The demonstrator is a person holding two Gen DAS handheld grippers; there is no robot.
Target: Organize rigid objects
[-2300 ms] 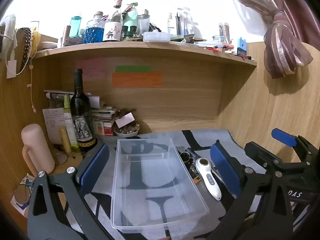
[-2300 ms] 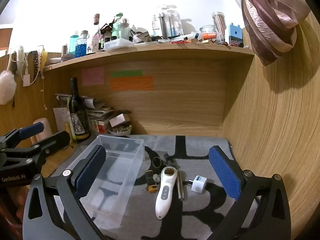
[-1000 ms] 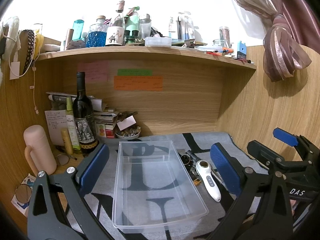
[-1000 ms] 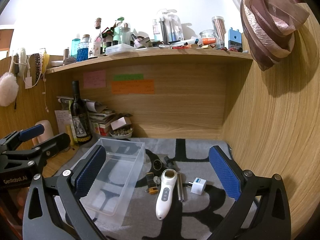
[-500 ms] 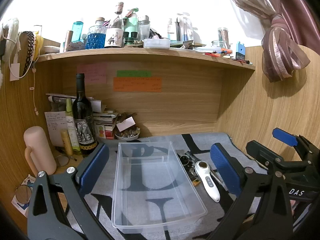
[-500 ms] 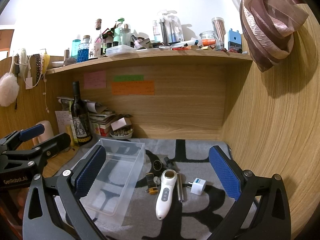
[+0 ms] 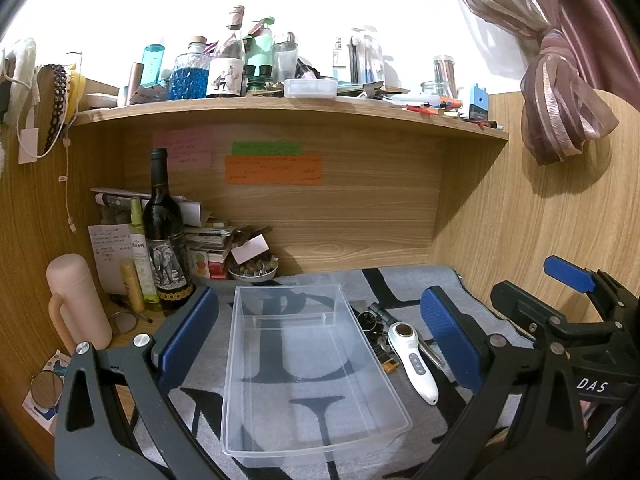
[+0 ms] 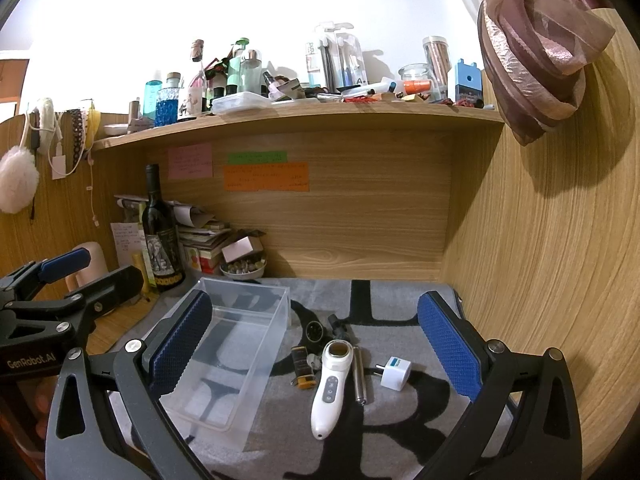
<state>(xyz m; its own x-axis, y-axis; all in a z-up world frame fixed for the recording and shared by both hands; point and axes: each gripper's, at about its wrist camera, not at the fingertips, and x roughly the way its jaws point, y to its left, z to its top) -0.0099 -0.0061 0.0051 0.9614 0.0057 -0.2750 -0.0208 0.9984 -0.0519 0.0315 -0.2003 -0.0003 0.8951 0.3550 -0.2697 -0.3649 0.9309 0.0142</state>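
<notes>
An empty clear plastic bin [image 7: 308,364] [image 8: 228,360] lies on the grey mat. Right of it lie a white handheld device [image 8: 330,388] [image 7: 414,362], a metal cylinder [image 8: 359,378], a white plug adapter [image 8: 395,373], a small dark-and-orange item [image 8: 301,367] and a round black item [image 8: 315,331]. My left gripper [image 7: 320,340] is open and empty, held above the bin. My right gripper [image 8: 316,344] is open and empty, above the small items.
A wine bottle [image 7: 162,236], a pink flask [image 7: 76,304], stacked papers and a bowl of stones [image 7: 254,270] crowd the back left corner. A cluttered wooden shelf [image 7: 280,108] runs overhead. Wooden walls close the back and right; a curtain [image 8: 536,60] hangs at right.
Both views have shifted only slightly. Both grippers stay open and empty, and the objects on the mat have not moved.
</notes>
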